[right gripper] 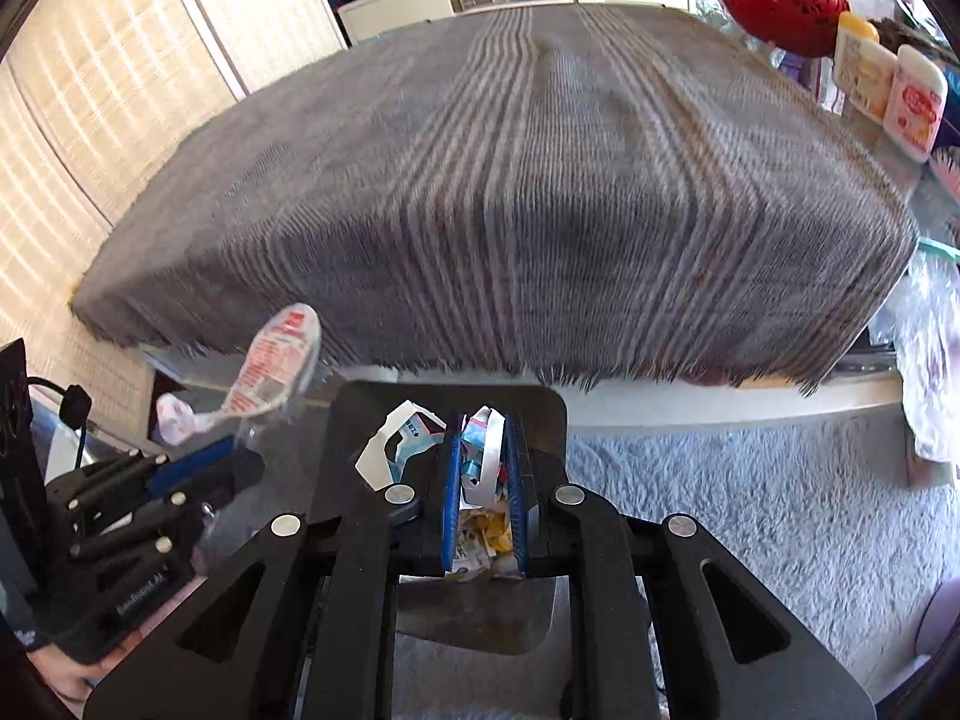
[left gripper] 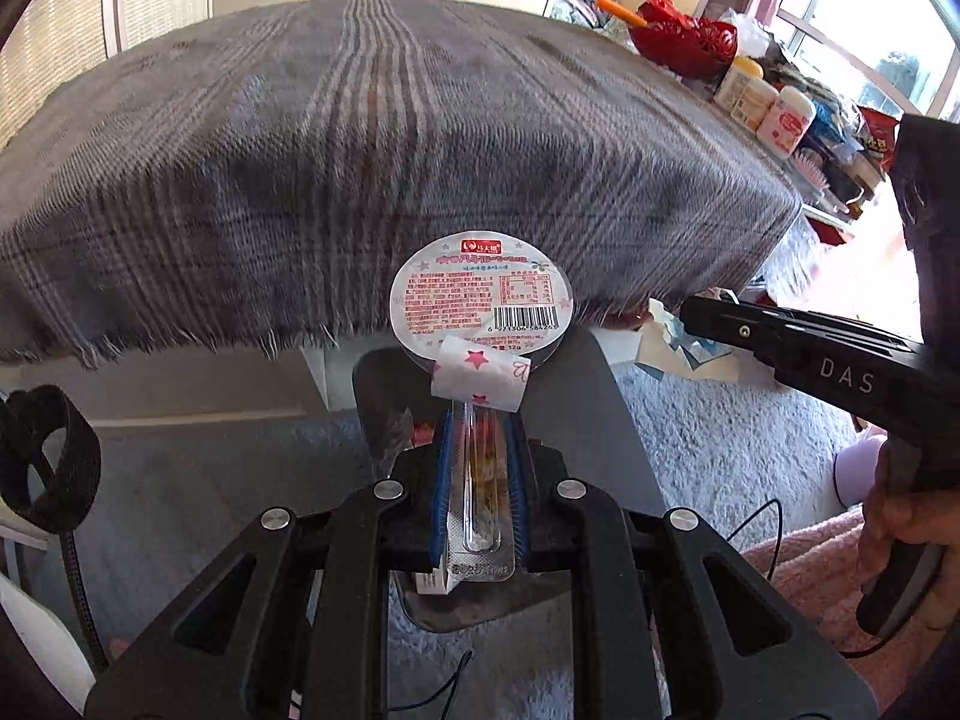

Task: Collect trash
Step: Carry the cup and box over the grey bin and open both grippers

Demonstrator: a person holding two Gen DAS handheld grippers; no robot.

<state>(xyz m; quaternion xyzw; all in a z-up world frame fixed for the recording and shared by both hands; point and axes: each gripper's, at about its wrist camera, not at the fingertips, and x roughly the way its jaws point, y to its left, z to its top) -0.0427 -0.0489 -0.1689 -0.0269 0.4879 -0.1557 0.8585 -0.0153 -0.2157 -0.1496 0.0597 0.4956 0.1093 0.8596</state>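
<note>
Two tongs show, each clenched on one piece of trash. Left tongs [left gripper: 478,480] grip a clear plastic packet with a round white foil lid [left gripper: 480,294], printed in red with a barcode, jutting ahead of their tips. Right tongs [right gripper: 485,468] clamp one crumpled white-and-blue paper wrapper [right gripper: 480,450]; "DAS" marks their body.

A clear plastic spoon wrapper [left gripper: 480,480] with a round printed foil lid [left gripper: 481,300] and a star-printed paper scrap [left gripper: 480,381] sticks up edge-on, while a crumpled wad of torn wrappers [right gripper: 483,480] bunches upright.
</note>
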